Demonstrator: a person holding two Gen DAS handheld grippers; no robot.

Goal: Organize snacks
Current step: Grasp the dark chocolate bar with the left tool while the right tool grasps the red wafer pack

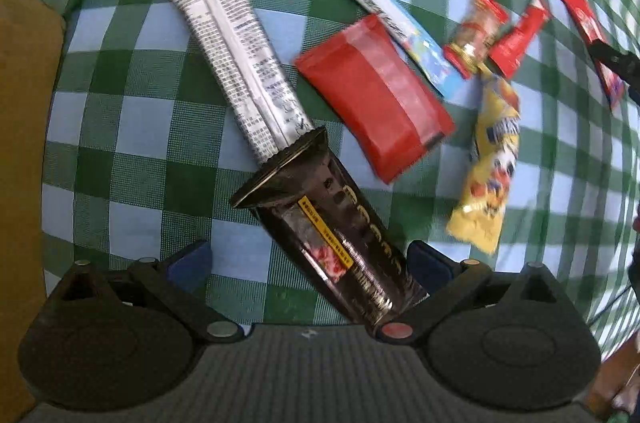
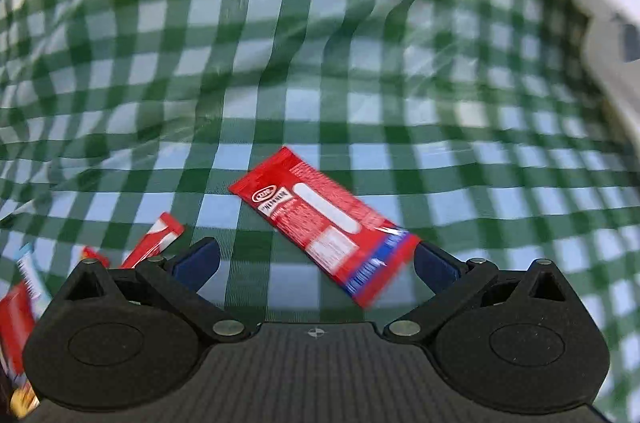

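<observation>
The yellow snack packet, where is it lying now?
In the left wrist view the yellow snack packet lies on the checked cloth right of centre, just right of the wide red packet and below the small red-capped packet.

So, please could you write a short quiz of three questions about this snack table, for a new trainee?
1. True or false: the left tongs are shut on the black packet.
2. Which packet lies between the open right tongs? A) yellow B) red flat packet C) silver
3. Fill in: the silver packet touches the black packet at its ____ end.

Key: 1 false, they stand open around it. 2 B. 3 flared end; whether it lies tucked inside is unclear.
</observation>
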